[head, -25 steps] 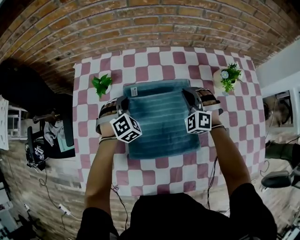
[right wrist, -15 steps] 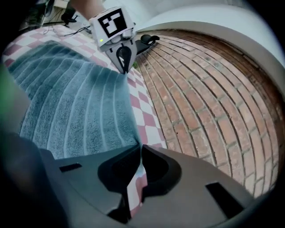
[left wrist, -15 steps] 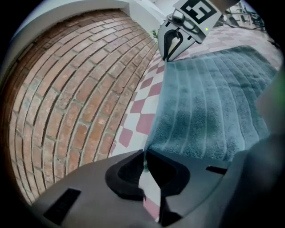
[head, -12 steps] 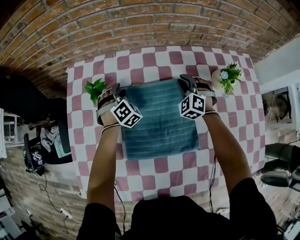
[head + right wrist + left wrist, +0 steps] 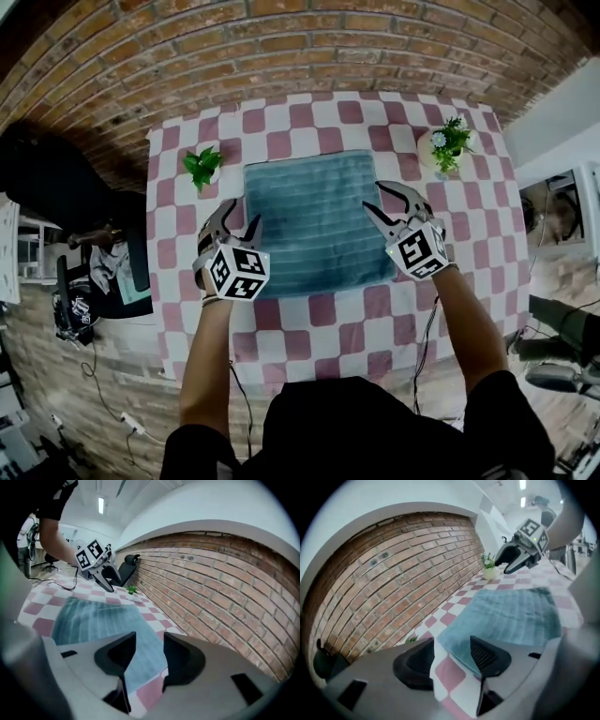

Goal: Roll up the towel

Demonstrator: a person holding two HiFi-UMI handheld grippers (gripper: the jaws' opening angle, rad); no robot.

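Teal ribbed towel (image 5: 314,220) on checked cloth (image 5: 309,328); left tongs (image 5: 239,217), right tongs (image 5: 377,199) just parted, empty.

The left claw (image 5: 238,220) and the right claw (image 5: 373,196) are letting go of the towel (image 5: 314,220). Their jaws have just been opening and are now standing apart with nothing gripped between them. Both are drawing back from the towel's far corners toward the person, now hovering beside its near half. The towel is lying released on the tabletop (image 5: 309,328), and the label at its far left corner is no longer showing.
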